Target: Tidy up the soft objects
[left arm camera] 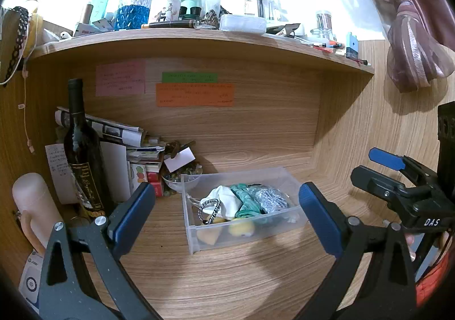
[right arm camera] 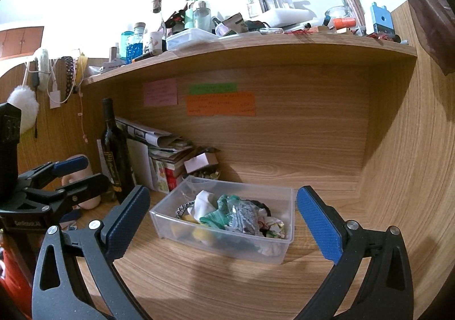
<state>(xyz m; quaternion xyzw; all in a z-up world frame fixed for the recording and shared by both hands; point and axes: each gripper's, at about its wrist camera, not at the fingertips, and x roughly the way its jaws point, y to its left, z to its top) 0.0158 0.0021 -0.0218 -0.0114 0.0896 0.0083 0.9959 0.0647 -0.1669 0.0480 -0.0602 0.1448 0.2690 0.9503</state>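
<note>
A clear plastic bin (left arm camera: 196, 237) (right arm camera: 159, 223) stands on the wooden desk under the shelf. In it lie a white cloth (left arm camera: 224, 200) (right arm camera: 203, 203), a green cloth (left arm camera: 244, 200) (right arm camera: 219, 213), a silver-grey pouch (left arm camera: 270, 197) (right arm camera: 244, 217), a black-and-white braided band (left arm camera: 209, 210) (right arm camera: 182, 209) and yellow soft pieces (left arm camera: 241, 229) (right arm camera: 202, 234). My left gripper (left arm camera: 227, 217) is open and empty, held back from the bin. My right gripper (right arm camera: 224, 223) is open and empty, also in front of the bin. Each gripper shows at the edge of the other's view.
A dark wine bottle (left arm camera: 82, 155) (right arm camera: 115, 155), stacked papers and boxes (left arm camera: 136, 146), a small bowl of beads (left arm camera: 179, 180) and a pale bottle (left arm camera: 31, 206) crowd the left. The shelf above (left arm camera: 199, 38) is packed with bottles and jars. A curtain (left arm camera: 412, 44) hangs right.
</note>
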